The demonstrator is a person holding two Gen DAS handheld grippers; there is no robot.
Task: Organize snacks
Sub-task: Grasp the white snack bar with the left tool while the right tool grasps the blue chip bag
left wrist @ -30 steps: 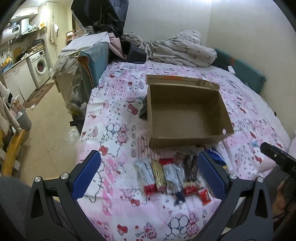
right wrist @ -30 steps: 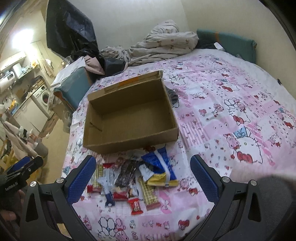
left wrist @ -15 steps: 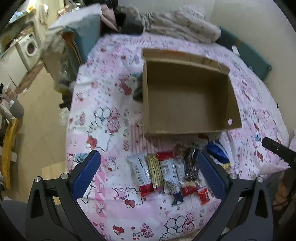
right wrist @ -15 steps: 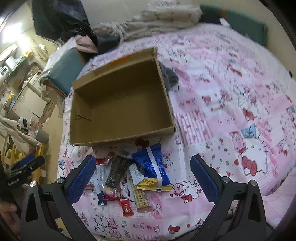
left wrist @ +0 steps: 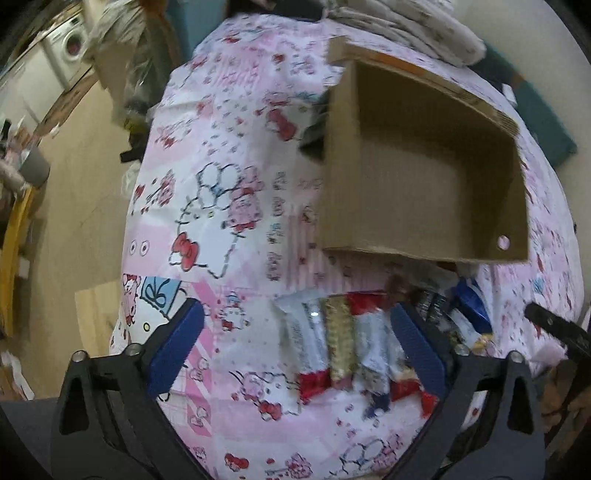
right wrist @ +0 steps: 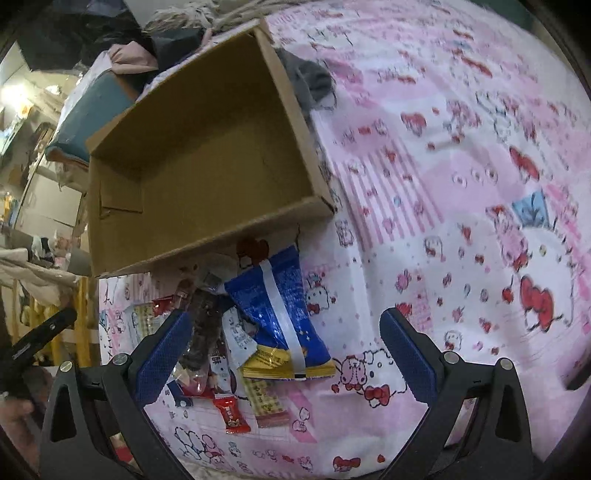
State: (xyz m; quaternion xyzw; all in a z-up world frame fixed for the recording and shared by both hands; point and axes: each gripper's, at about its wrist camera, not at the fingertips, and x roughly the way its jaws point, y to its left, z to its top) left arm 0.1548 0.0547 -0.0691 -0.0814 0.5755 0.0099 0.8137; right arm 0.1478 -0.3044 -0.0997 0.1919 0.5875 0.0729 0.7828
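An empty brown cardboard box (left wrist: 340, 166) (right wrist: 207, 147) sits on the pink cartoon-print bed sheet (left wrist: 229, 192). In front of it lies a heap of snacks. It includes a white-and-red bar (left wrist: 306, 347), a gold bar (left wrist: 341, 343), a blue packet (right wrist: 280, 310), a dark packet (right wrist: 201, 332) and a small red candy (right wrist: 232, 410). My left gripper (left wrist: 295, 347) hovers over the bars with its jaws closing. The bars show between its blue pads, which touch nothing. My right gripper (right wrist: 284, 354) hangs open over the blue packet.
A grey cloth (right wrist: 310, 77) lies against the box's side. A crumpled duvet (left wrist: 406, 22) and a teal cushion (left wrist: 546, 118) are at the bed's far end. The bed drops off on the left to the floor (left wrist: 74, 184), with a washing machine (left wrist: 70, 40) beyond.
Both grippers have sunk and tipped downward toward the snacks, so box and snacks fill more of each view. The left jaws have narrowed slightly.
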